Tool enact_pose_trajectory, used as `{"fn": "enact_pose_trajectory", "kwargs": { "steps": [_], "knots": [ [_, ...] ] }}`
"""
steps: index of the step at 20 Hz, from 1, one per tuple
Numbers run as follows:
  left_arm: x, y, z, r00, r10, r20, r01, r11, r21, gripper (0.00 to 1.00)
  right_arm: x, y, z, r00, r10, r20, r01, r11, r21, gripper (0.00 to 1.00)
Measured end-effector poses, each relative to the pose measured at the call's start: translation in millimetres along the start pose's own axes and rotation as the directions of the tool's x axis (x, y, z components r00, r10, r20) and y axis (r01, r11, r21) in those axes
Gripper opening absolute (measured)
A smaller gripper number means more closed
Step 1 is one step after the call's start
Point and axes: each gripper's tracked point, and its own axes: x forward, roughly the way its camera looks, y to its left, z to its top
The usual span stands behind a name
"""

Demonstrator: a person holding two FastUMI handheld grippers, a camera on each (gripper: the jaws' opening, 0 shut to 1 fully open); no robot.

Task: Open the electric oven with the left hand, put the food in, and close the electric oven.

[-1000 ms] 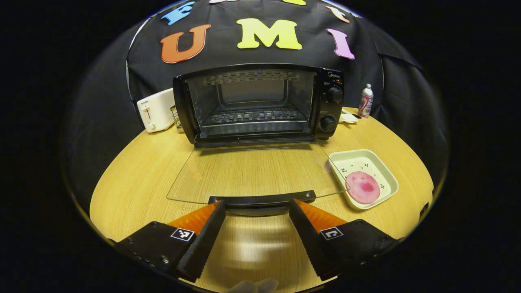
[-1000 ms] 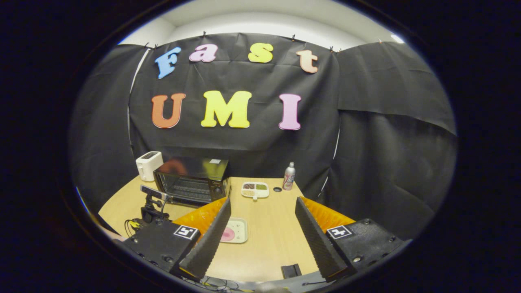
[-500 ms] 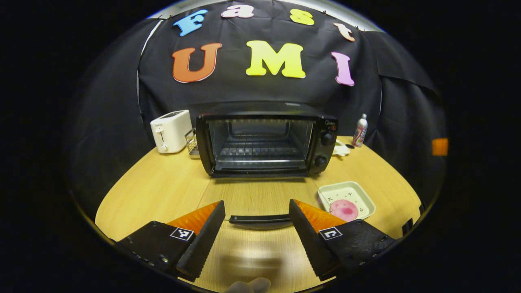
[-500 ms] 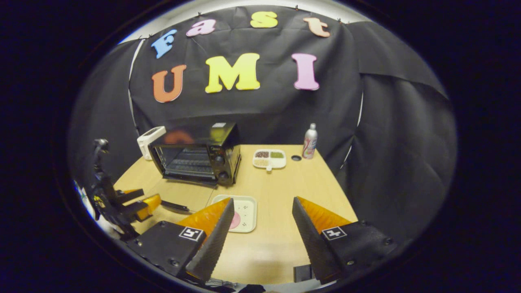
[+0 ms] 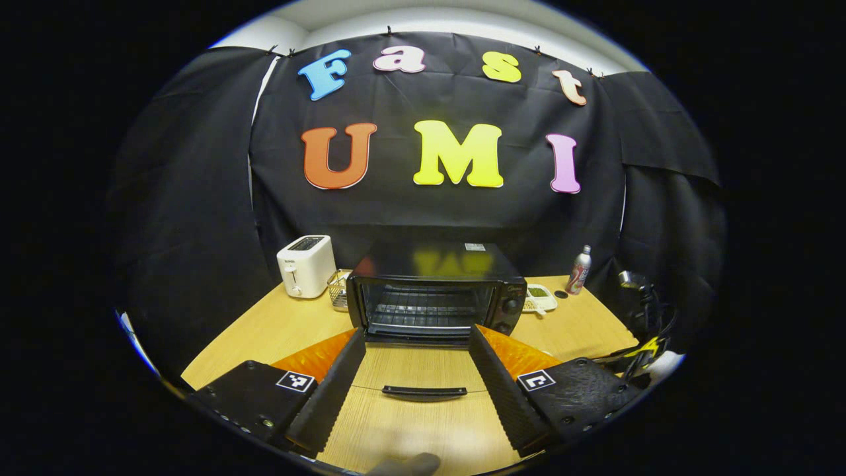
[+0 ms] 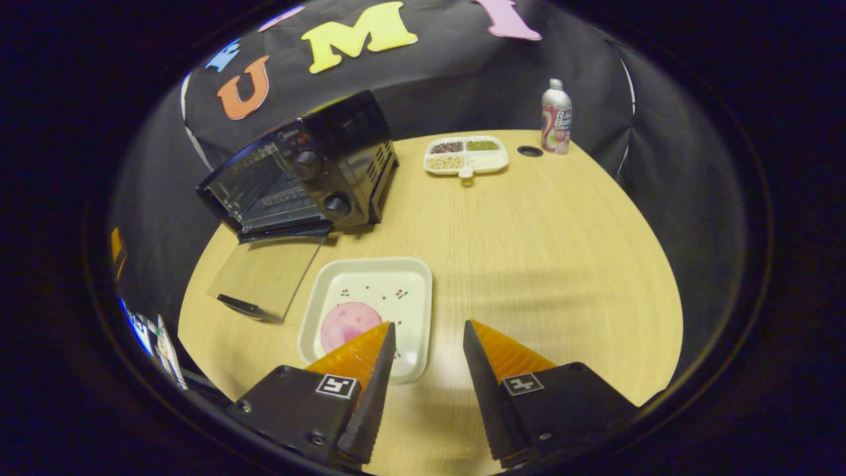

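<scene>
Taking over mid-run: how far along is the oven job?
Done: the electric oven is open, its glass door folded down flat. In hand: the open right gripper hovers at the white tray holding the pink food. The left gripper is open, empty. Left: load food, close door.

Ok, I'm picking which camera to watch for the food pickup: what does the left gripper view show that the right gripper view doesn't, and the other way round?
Left gripper view: the white toaster and a wire basket beside the oven, plus a straight look onto its rack.

Right gripper view: the white tray holding the pink food, just ahead of the open right gripper.

Both: the oven with its glass door folded down flat, the bottle and the sectioned dish at the back.
</scene>
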Motion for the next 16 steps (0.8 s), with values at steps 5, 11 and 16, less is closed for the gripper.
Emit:
{"fn": "enact_pose_trajectory", "kwargs": {
  "steps": [5, 11, 16],
  "knots": [
    [-9.8, -1.1, 4.0, 0.996, 0.084, -0.006, -0.084, 0.996, -0.006, 0.95, 31.3, 0.6, -1.5, 0.991, 0.025, -0.129, -0.029, 0.999, -0.034, 0.38],
    [-19.7, 5.9, 4.9, 0.987, 0.158, -0.007, -0.158, 0.987, -0.032, 0.95, 40.1, 3.1, -1.9, 0.948, -0.079, -0.309, 0.045, 0.992, -0.114, 0.18],
    [-25.1, 5.1, 8.1, 0.980, 0.198, 0.010, -0.198, 0.979, -0.053, 0.95, 41.5, -1.1, 4.5, 0.895, -0.075, -0.440, 0.052, 0.997, -0.064, 0.09]
  ]
}}
